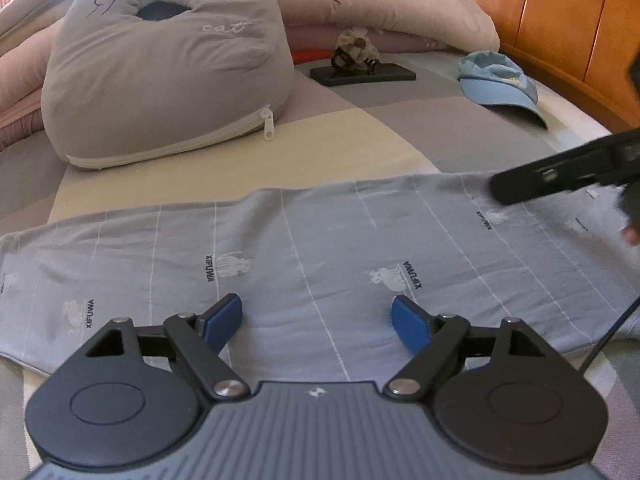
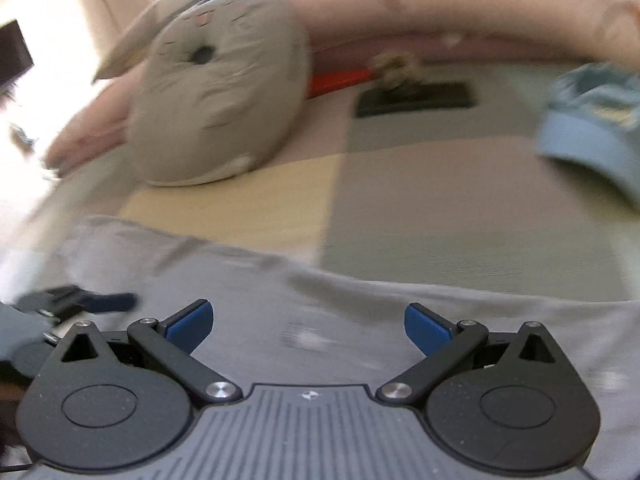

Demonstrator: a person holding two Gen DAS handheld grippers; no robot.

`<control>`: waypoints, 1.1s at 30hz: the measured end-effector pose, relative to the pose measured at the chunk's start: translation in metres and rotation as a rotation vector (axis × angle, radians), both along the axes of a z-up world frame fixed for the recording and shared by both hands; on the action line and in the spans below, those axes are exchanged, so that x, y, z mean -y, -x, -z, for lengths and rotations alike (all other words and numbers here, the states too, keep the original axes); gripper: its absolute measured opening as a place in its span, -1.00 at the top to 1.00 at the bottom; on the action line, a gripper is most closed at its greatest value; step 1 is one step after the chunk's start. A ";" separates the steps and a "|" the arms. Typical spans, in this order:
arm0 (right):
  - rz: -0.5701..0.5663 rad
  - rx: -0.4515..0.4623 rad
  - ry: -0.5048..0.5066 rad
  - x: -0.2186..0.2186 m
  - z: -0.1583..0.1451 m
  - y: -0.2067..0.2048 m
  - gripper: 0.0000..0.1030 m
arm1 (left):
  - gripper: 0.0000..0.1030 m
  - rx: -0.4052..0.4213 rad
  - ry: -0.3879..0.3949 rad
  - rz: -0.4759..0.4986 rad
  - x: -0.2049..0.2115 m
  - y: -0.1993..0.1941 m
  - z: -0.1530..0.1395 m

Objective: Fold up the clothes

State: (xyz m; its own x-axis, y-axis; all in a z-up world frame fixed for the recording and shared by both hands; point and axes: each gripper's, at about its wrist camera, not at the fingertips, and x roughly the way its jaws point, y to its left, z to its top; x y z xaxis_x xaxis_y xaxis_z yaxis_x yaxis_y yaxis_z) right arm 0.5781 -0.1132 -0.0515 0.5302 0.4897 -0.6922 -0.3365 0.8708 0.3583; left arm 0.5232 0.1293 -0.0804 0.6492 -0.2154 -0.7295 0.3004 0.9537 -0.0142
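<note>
— Judging by how the grey garment [image 1: 304, 256] lay, how far had the folding got?

— Partway, I'd say. It stretched as a long flat band across the near side of the bed [image 1: 400, 120], from nine o'clock to three o'clock, with straight edges and few wrinkles. That looked like at least one lengthwise fold already made, though the layers could not be counted.

— And the tools?

— The left tool [image 1: 316, 316] hung over the middle of the band, blue pads spread wide with nothing between them. The right tool [image 2: 308, 324] was also wide apart and empty, above the cloth nearer the three o'clock end; its view was blurred.

— So nothing was gripped?

— Nothing. Bringing the ends together crosswise seemed the remaining work.

— Anything in the way?

— The grey cat cushion [image 1: 168, 64] sat at eleven o'clock, a blue cap [image 1: 496, 80] at two o'clock, a dark flat case [image 1: 364, 73] at twelve, all apart from the garment.
</note>
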 end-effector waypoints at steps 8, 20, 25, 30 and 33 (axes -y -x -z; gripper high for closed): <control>-0.010 0.105 0.113 -0.012 0.004 -0.021 -1.00 | -0.63 0.022 0.027 0.006 -0.004 0.001 0.003; 0.184 0.052 0.092 0.042 0.000 -0.004 -1.00 | -0.70 0.030 0.033 0.010 -0.005 0.001 0.005; 0.167 0.049 0.208 0.022 -0.001 -0.012 -1.00 | -0.72 0.035 0.037 0.007 -0.005 0.001 0.005; 0.199 0.059 0.302 0.000 0.014 -0.029 -1.00 | -0.73 0.040 0.040 0.007 -0.005 0.001 0.006; 0.200 0.079 0.268 0.016 -0.001 -0.022 -1.00 | -0.73 0.040 0.040 0.005 -0.005 0.001 0.006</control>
State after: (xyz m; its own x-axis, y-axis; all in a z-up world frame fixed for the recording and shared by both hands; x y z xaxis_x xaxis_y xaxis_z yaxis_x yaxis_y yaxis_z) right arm 0.5997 -0.1291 -0.0508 0.6543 0.1773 -0.7352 -0.1675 0.9820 0.0878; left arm 0.5218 0.1343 -0.0868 0.6765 -0.2476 -0.6935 0.3066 0.9510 -0.0404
